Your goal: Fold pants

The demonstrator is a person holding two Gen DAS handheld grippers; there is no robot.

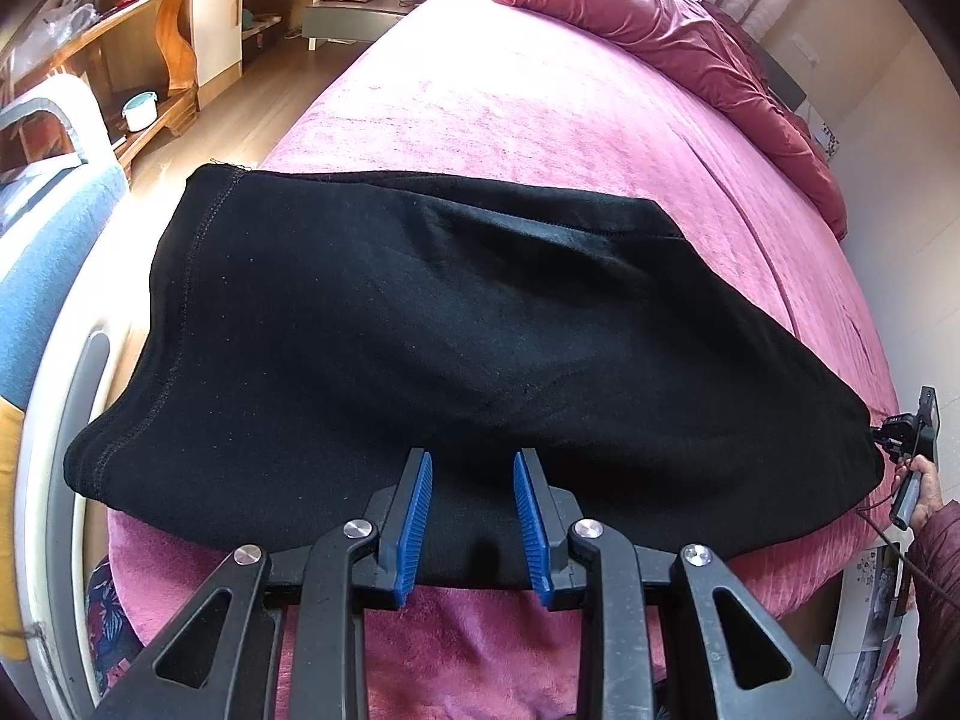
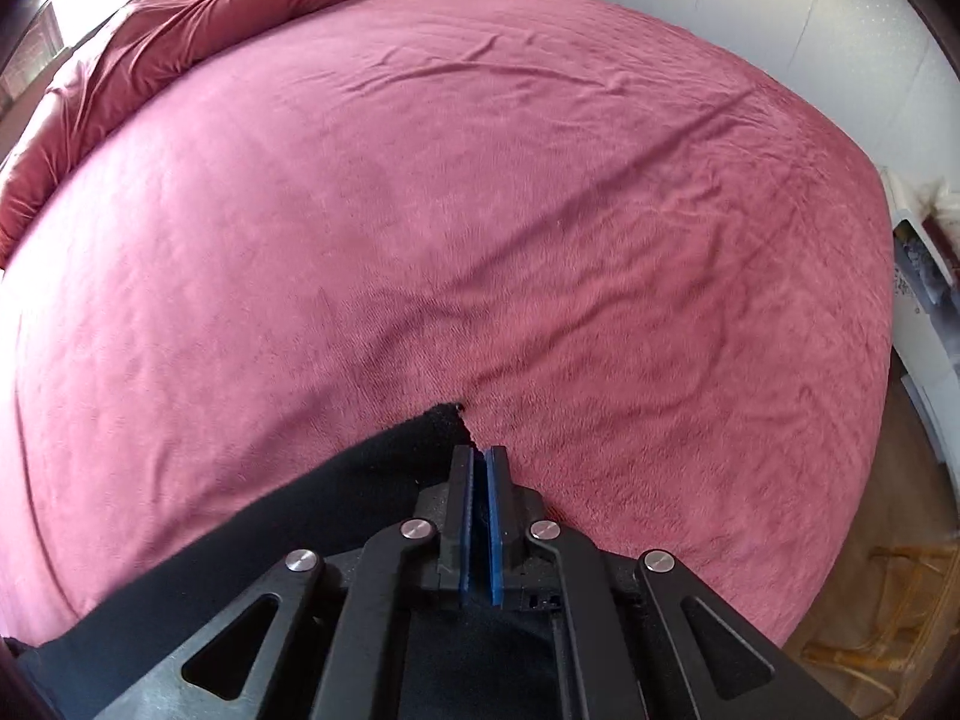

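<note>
The black pants (image 1: 420, 324) lie flat across the near end of a bed (image 1: 540, 108) covered in a pink plush sheet, already doubled into a broad dark panel with a stitched hem running down the left side. That flat spread looks deliberate: it gives both hands a clean edge to lift for the next fold.

The left tongs (image 1: 471, 468) hang over the near edge of the pants with their blue pads partly apart and nothing between them; the cloth lies under the tips, not in them. They seem poised to take the near edge.

The right tongs (image 2: 478, 456) are at the right end of the pants (image 2: 336, 480). Their pads stand almost together, and a frayed black corner pokes out just beyond the tips, so they appear pinched on that corner, though how much cloth sits between the pads is hard to tell. In the left wrist view a hand (image 1: 921, 483) holds that device at the far right tip of the cloth.

A crumpled dark red duvet (image 1: 690, 42) is heaped along the far right side of the bed, well apart from the pants, leaving open sheet beyond them. A blue chair (image 1: 42, 252) stands close on the left, wooden shelving (image 1: 138, 42) behind it. Nothing lies on the pants to obstruct a fold.
</note>
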